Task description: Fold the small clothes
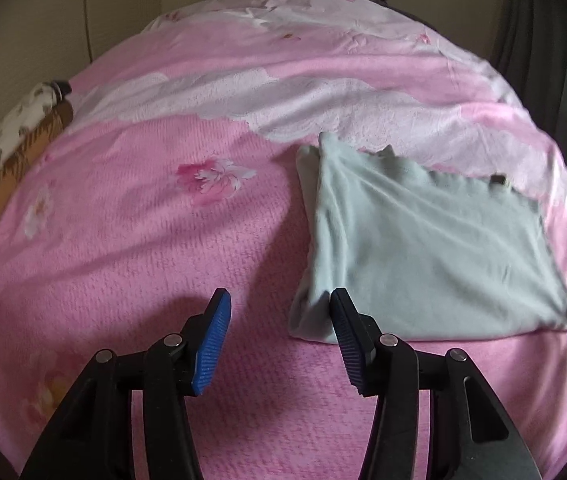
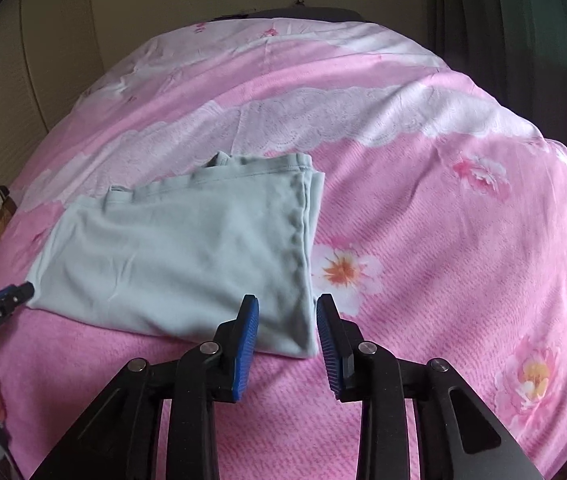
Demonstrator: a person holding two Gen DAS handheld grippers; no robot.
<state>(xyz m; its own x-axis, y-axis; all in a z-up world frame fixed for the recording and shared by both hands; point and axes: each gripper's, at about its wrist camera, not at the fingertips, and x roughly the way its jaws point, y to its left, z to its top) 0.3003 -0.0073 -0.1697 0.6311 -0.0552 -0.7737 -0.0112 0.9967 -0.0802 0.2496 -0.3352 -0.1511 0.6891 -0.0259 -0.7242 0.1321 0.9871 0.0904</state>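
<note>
Pale green garment, folded into a rough rectangle, lying right of centre in the left wrist view on a pink floral bedspread. Small folded patterned stack at the far left edge. Left gripper wide open, holding nothing, at the near left corner; right gripper also open and empty, straddling the near right corner. Best to pinch both near corners together, through all layers, then carry them evenly toward the far edge.

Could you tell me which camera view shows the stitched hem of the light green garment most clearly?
The right wrist view: the light green garment shows its puckered hem running down the right edge toward the open right tongs. The left wrist view shows only wrinkled cloth, with no stitching discernible.
</note>
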